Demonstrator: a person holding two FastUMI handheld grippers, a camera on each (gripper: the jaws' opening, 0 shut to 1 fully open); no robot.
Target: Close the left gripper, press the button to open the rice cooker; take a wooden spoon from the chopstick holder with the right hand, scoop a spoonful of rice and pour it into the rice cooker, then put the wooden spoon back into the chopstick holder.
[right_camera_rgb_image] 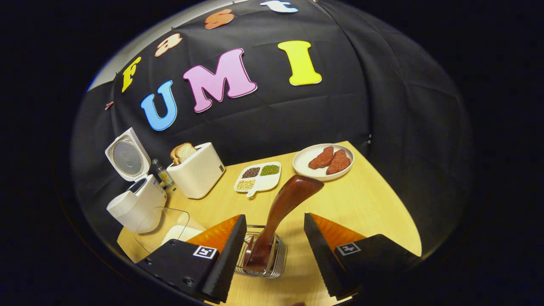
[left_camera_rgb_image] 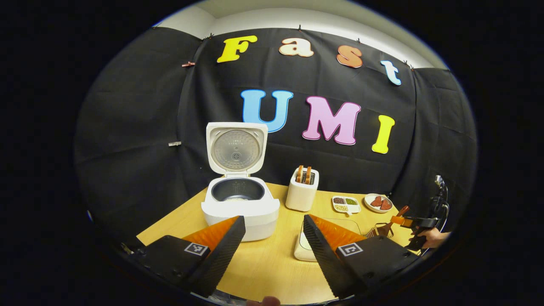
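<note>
Already the cooker (left_camera_rgb_image: 240, 199) is standing open; my right gripper (right_camera_rgb_image: 272, 250), jaws apart, is straddling the spoon (right_camera_rgb_image: 280, 212), scooping undone.

Wooden spoon (right_camera_rgb_image: 280, 212) bowl end sunk inside the wire chopstick holder (right_camera_rgb_image: 263, 255), blurred behind its bars. Holder's left side covered by a finger. Contents of the rice cooker (left_camera_rgb_image: 240, 204) pot too dim to tell.
</note>
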